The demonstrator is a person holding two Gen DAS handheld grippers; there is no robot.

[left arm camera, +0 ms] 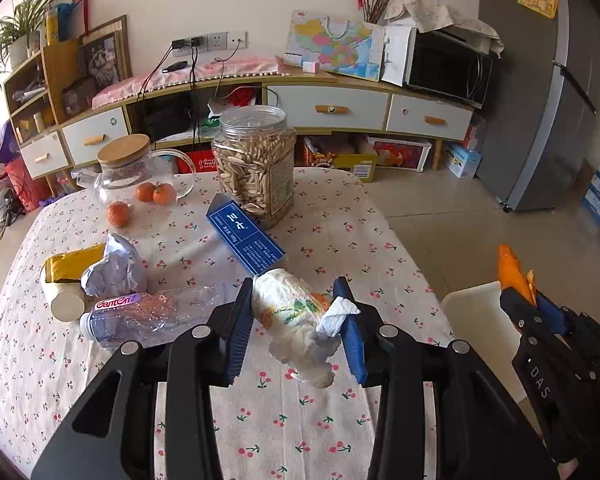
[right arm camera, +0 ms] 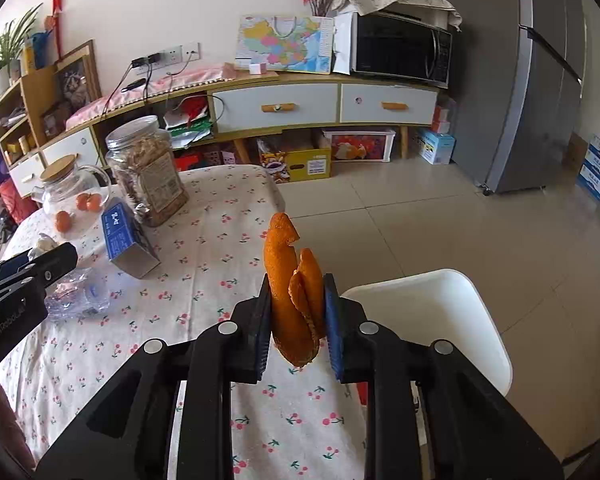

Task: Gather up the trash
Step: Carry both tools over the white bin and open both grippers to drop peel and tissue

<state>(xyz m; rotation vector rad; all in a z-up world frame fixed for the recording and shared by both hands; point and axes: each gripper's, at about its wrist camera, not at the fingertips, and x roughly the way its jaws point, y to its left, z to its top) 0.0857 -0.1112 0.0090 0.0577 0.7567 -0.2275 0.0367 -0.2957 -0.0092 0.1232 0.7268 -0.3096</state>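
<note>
My left gripper is shut on a crumpled white wrapper with orange and green print, held above the cherry-print tablecloth. My right gripper is shut on a curled orange peel that sticks up past the pads, near the table's right edge. In the left wrist view the right gripper shows at the far right with the orange peel. On the table lie a crushed clear bottle, a crumpled pale paper, a yellow packet and a blue box.
A jar of seeds, a glass teapot and three tangerines stand at the table's far side. A white chair sits to the right of the table. Behind are a low cabinet, a microwave and a fridge.
</note>
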